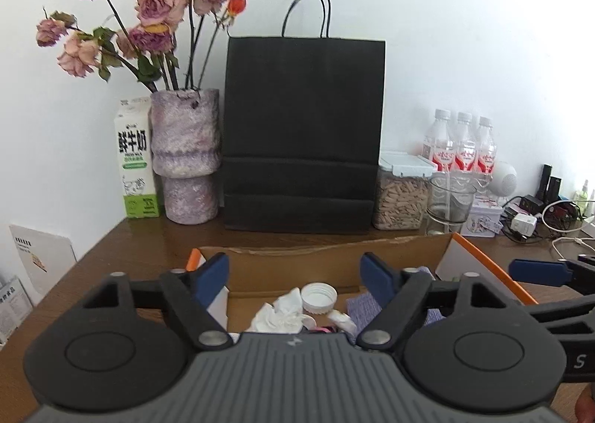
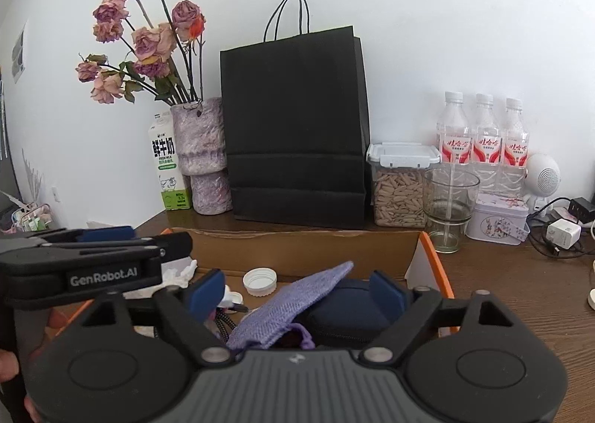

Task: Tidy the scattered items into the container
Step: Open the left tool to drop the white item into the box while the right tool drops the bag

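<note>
A brown cardboard box (image 1: 297, 255) with orange flaps sits on the wooden table. In it lie crumpled white tissue (image 1: 282, 311), a white bottle cap (image 1: 319, 297) and a purple cloth pouch (image 2: 293, 304) over a dark blue case (image 2: 346, 307). My left gripper (image 1: 295, 280) is open and empty above the box, over the tissue. My right gripper (image 2: 297, 293) is open and empty above the pouch; its blue finger shows at the right of the left wrist view (image 1: 539, 270). The left gripper's body also shows in the right wrist view (image 2: 93, 263).
Behind the box stand a black paper bag (image 1: 303, 136), a purple vase of dried roses (image 1: 186, 155), a milk carton (image 1: 135, 162), a jar of seeds (image 1: 401, 196), a glass (image 1: 448, 200), three water bottles (image 1: 461, 148), a tin (image 2: 496, 218) and chargers with cables (image 2: 561, 233).
</note>
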`<state>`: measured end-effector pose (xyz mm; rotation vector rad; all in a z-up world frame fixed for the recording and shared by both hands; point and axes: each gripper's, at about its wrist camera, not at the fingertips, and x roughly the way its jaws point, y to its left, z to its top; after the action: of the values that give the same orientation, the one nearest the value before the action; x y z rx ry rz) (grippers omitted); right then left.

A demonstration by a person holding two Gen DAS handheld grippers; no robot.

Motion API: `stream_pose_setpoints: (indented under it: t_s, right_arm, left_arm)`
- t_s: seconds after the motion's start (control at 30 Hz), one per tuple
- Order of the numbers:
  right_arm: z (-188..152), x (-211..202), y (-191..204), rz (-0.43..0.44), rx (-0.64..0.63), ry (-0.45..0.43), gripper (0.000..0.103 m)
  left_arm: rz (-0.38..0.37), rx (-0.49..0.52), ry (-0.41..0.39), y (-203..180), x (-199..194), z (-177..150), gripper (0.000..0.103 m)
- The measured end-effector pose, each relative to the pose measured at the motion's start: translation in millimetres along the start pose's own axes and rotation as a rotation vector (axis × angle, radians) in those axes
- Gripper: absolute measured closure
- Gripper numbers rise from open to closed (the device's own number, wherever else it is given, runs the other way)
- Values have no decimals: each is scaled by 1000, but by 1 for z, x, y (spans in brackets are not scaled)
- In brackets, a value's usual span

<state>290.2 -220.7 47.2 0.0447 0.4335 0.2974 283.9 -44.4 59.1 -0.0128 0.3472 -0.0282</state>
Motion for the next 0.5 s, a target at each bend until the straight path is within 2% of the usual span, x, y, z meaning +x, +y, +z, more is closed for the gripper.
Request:
stream_pose_setpoints:
  t_s: [0.03,0.17,0.5]
  right_arm:
    - [1,-2,-1,-7,4,-1,3]
    - [3,-10,0,-24,4,8,0]
    - [-1,-30,9,-65,-42,4,0]
  left_arm:
    - [1,-9,-21,2,-4,2,0]
    - [14,-11,-68,2,-19,5,0]
    - [13,-27,-44,2,-42,-2,0]
